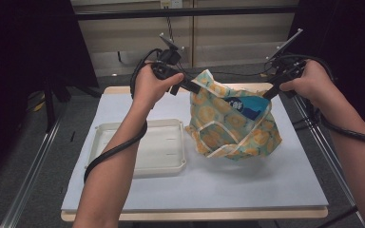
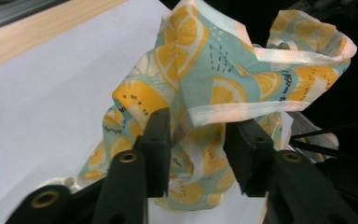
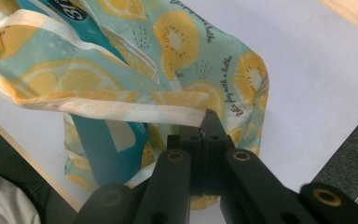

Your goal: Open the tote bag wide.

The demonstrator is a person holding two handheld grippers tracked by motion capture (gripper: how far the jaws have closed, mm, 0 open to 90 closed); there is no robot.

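Note:
A cloth bag (image 1: 233,130) printed with orange citrus slices on teal stands on the white table cover, its mouth held up. A blue packet (image 1: 244,105) shows inside it. My right gripper (image 1: 267,94) is shut on the bag's white-edged rim (image 3: 121,109) at the right side of the mouth, jaws pinched together (image 3: 204,128). My left gripper (image 1: 195,88) is at the left side of the mouth. Its jaws stand apart (image 2: 198,135) with the bag's hem (image 2: 233,109) and folds between them, the pads not pressing on the cloth.
A shallow white tray (image 1: 142,147) lies left of the bag, under my left forearm. The white cover (image 1: 228,185) reaches the table's wooden edges. A metal rail (image 1: 33,161) runs along the table's left, and dark curtains hang on both sides.

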